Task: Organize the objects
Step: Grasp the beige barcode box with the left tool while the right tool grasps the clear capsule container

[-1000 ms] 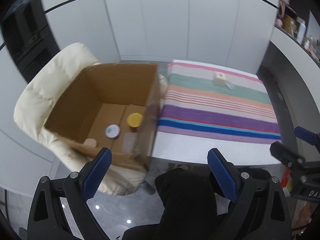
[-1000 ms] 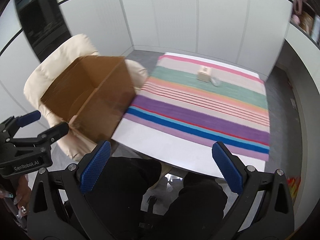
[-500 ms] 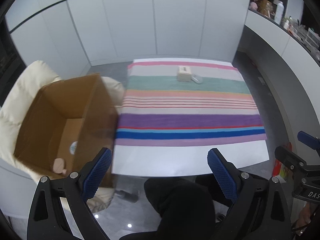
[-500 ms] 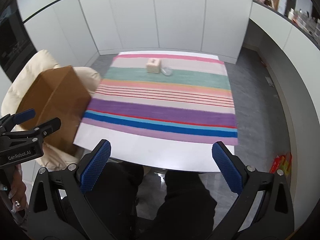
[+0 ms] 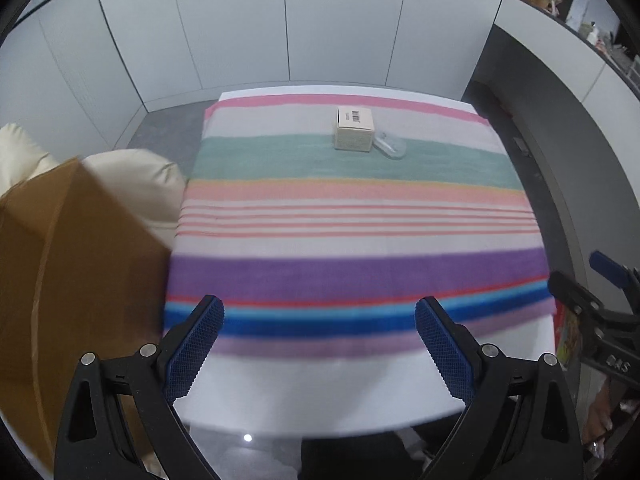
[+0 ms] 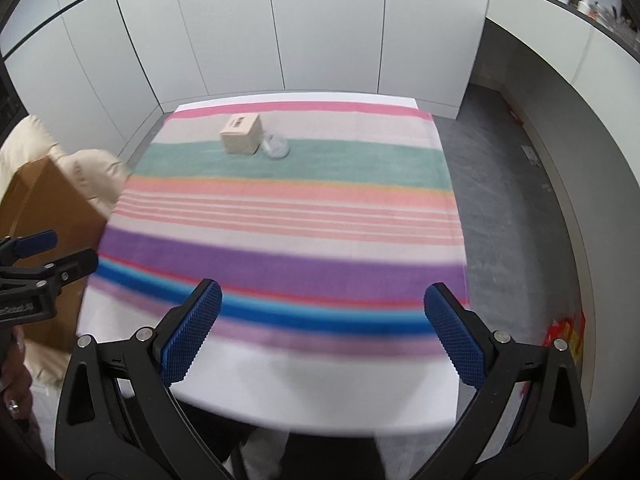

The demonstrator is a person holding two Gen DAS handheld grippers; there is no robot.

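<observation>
A small beige box (image 5: 354,128) with a barcode on top stands on the far part of the striped cloth (image 5: 352,220), with a clear plastic item (image 5: 390,146) touching its right side. Both also show in the right wrist view: the box (image 6: 241,135) and the clear item (image 6: 276,147). My left gripper (image 5: 318,344) is open and empty over the near edge of the table. My right gripper (image 6: 322,332) is open and empty, also over the near edge. A brown cardboard box (image 5: 60,280) sits left of the table; its inside is hidden.
The cardboard box rests on a cream padded chair (image 5: 132,184). White cabinet walls (image 5: 280,20) stand behind the table. A grey counter (image 5: 560,100) with shelves curves along the right. Grey floor (image 6: 512,184) lies right of the table.
Both views have swung right from the cardboard box toward the table and moved closer. The box's contents have left view. Both grippers stay open.
</observation>
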